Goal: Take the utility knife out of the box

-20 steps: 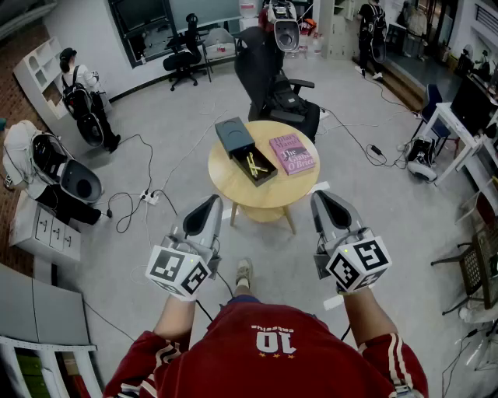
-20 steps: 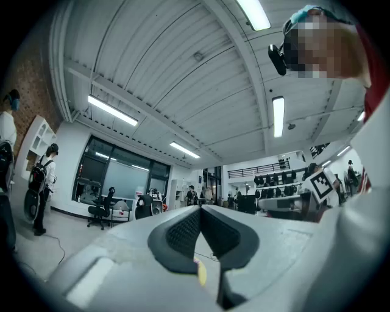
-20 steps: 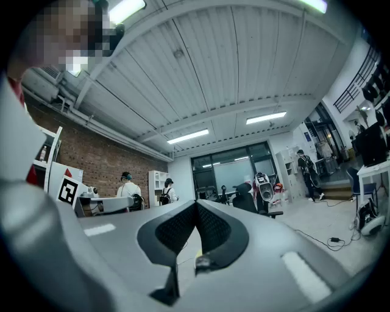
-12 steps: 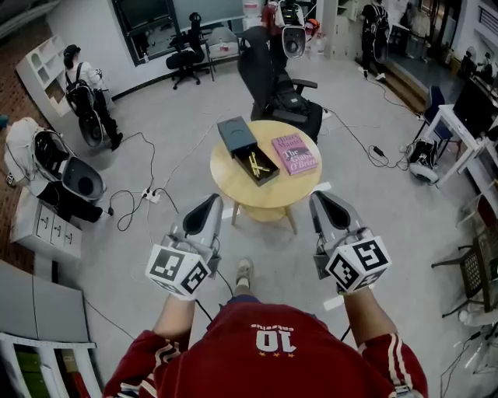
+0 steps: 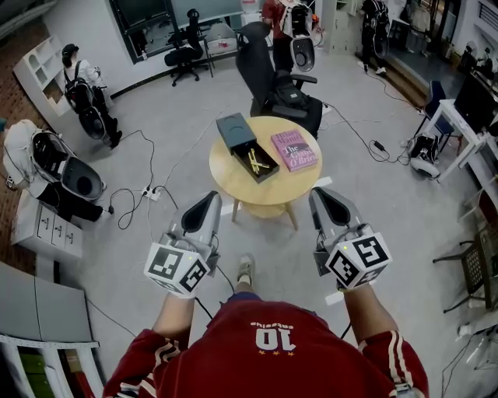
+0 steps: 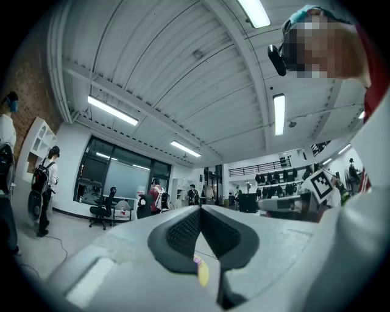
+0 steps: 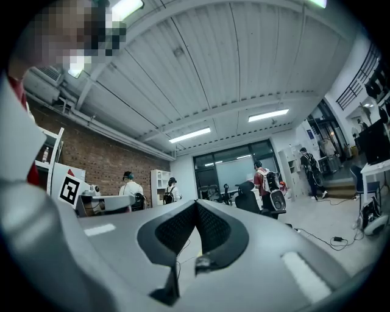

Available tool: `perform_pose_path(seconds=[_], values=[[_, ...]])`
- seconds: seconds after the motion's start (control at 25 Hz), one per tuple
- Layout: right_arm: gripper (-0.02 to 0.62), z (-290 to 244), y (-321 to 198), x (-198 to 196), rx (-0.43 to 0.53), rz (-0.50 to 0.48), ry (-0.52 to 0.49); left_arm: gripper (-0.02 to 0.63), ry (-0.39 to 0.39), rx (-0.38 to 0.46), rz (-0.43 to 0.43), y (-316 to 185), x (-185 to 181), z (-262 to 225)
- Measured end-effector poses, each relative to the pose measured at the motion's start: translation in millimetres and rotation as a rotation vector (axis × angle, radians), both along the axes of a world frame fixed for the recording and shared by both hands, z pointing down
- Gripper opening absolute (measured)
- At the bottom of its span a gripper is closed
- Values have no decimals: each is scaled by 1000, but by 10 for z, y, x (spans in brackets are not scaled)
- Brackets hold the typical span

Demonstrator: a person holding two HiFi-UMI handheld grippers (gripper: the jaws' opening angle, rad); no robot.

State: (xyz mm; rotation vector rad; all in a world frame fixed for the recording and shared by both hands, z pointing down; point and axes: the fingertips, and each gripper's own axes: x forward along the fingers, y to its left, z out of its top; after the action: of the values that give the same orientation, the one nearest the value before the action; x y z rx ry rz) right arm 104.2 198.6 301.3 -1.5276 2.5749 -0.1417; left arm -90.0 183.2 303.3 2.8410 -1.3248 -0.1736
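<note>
Dark box [image 5: 235, 130], pink book [image 5: 294, 150], tan table [image 5: 233, 181], seemingly yellow utility knife [image 5: 255, 163]

A round pale wooden bench [image 5: 268, 194] stands on a grey floor [image 5: 405, 225] in a large open room. A pink book [image 5: 294, 150] lies flat on the bench's right side, close to the rim. Just behind the bench is a black office chair [image 5: 272, 78]. A second black office chair [image 5: 185, 54] sits farther back by dark windows [image 5: 148, 23]. Black cables [image 5: 128, 194] trail across the floor to a white power strip [image 5: 149, 196] left of the bench. At far left a person wearing a backpack [image 5: 78, 82] stands near white shelves [image 5: 39, 70]. A white drawer cabinet [image 5: 43, 229] sits lower left, and a white desk [image 5: 455, 128] stands far right.
</note>
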Motion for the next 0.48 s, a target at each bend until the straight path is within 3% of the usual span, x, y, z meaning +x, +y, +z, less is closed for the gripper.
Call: perform_pose_path(seconds=[0.48], values=[[2,96,-134,17,-38,-22,-18,3,7,-23,-7,-106,1,76]])
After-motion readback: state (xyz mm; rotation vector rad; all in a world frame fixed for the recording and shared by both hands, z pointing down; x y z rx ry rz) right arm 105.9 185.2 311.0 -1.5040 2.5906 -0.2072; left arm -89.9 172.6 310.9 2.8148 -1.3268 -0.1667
